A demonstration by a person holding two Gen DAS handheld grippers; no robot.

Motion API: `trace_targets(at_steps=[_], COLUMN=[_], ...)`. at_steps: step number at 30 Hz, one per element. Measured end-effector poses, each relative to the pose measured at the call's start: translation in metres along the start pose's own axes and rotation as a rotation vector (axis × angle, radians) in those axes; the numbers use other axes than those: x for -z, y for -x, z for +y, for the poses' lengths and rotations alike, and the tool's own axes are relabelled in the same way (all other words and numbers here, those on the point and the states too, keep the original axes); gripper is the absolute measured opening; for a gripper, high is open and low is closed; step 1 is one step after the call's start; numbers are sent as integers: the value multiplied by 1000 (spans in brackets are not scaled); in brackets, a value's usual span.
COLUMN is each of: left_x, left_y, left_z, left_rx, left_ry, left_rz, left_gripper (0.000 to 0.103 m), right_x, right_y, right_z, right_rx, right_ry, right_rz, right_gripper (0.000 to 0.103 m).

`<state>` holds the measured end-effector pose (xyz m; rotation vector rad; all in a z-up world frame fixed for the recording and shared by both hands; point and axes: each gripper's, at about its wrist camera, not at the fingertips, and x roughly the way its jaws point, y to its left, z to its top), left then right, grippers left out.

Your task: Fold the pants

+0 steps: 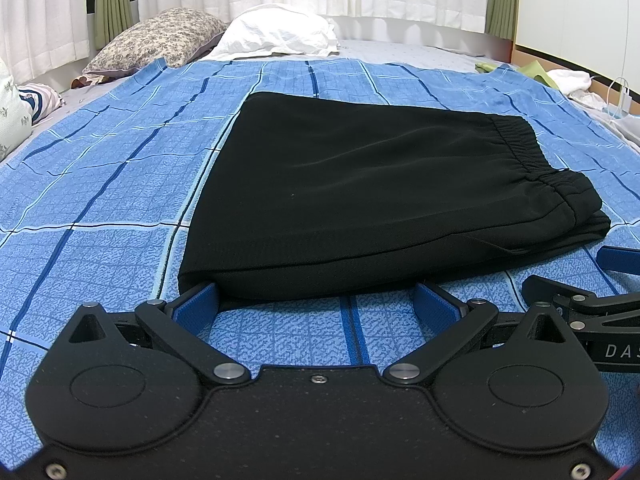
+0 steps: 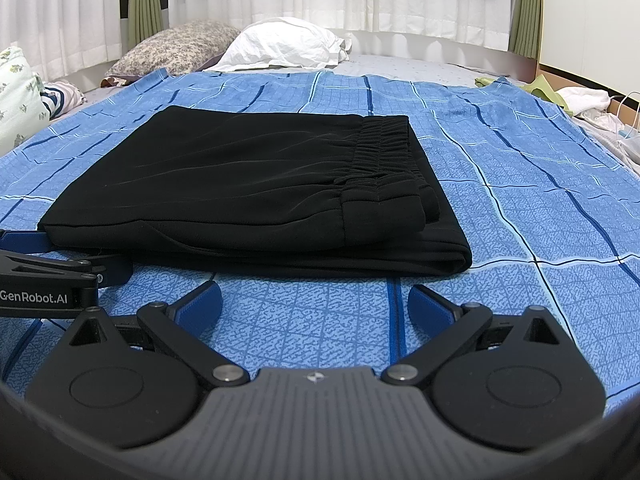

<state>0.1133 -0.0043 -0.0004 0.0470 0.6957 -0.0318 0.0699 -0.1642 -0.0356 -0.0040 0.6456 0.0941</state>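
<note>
Black pants [image 1: 360, 184] lie folded in a compact rectangle on the blue checked bedspread [image 1: 100, 184], elastic waistband on top at the right. They also show in the right wrist view [image 2: 240, 192]. My left gripper [image 1: 320, 300] is open, low on the bed at the pants' near edge; its left fingertip touches the near left corner. My right gripper [image 2: 316, 300] is open and empty, just short of the pants' near edge. The left gripper shows in the right wrist view [image 2: 64, 256] at the left, against the pants' corner.
A floral pillow [image 1: 160, 36] and a white pillow [image 1: 276, 32] lie at the bed's head, under white curtains. Bundled bedding [image 2: 24, 88] sits far left. Green and white cloths and a cable [image 1: 576, 80] lie at the far right edge.
</note>
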Motion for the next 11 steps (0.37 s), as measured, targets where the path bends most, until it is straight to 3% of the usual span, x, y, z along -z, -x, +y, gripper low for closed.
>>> trace_targets(at_steps=[11], left_x=[-1], left_y=[1], left_z=[0], left_rx=[2], left_ry=[2], left_rz=[-3], left_gripper=[103], right_x=[0], right_y=[0], right_z=[0], right_rx=[-4], right_ry=[-4], right_rz=[0], right_gripper=[103])
